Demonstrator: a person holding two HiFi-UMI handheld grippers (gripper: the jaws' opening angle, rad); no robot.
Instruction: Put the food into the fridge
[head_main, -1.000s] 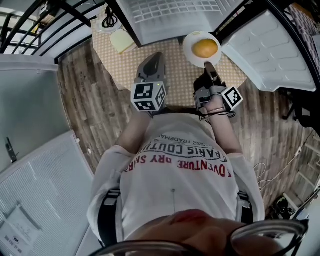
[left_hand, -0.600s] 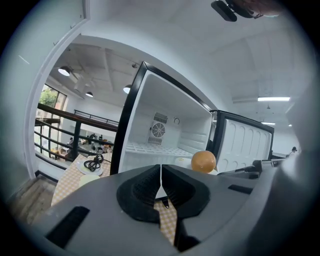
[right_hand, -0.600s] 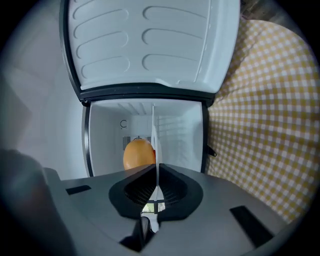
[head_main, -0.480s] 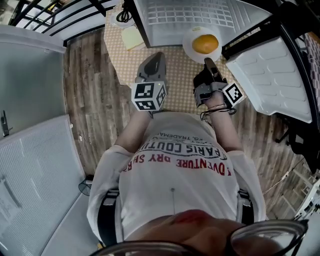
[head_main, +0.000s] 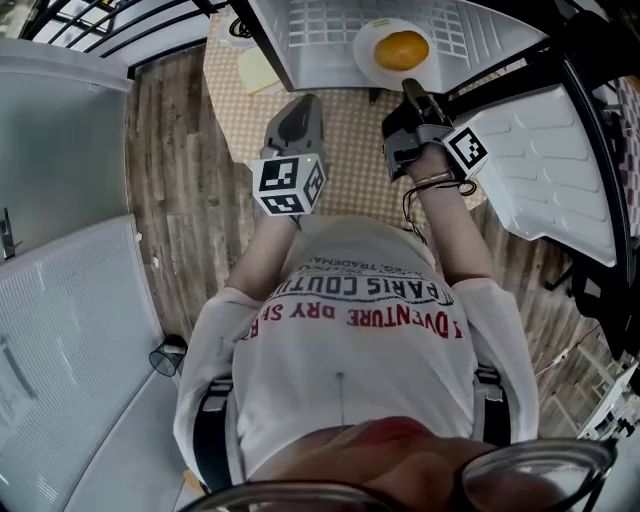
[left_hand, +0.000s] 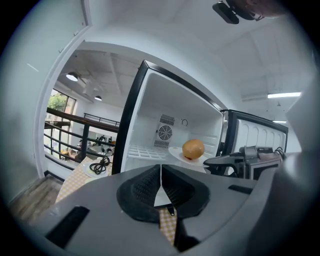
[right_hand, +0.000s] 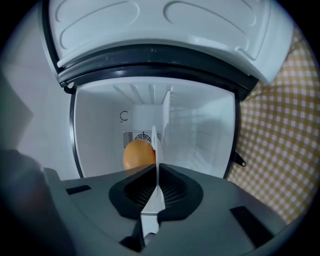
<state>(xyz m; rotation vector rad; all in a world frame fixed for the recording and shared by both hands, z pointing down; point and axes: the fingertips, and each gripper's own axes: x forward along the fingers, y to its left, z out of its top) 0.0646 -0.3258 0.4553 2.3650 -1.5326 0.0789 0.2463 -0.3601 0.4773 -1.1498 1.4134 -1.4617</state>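
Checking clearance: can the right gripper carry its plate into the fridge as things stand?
Likely yes: the fridge door stands open, the right gripper holds the plate at the opening, and nothing blocks the shelf.

We held both arms stretched forward, side by side. Our left gripper (head_main: 303, 103) had its jaws pressed together, empty. Our right gripper (head_main: 409, 90), reaching farther ahead, was clamped level on the rim of the plate (head_main: 362, 52).

Checkered table (head_main: 352, 135), small open fridge (left_hand: 195, 117), yellow pad (head_main: 258, 70) and coiled black cable (left_hand: 100, 165) on it
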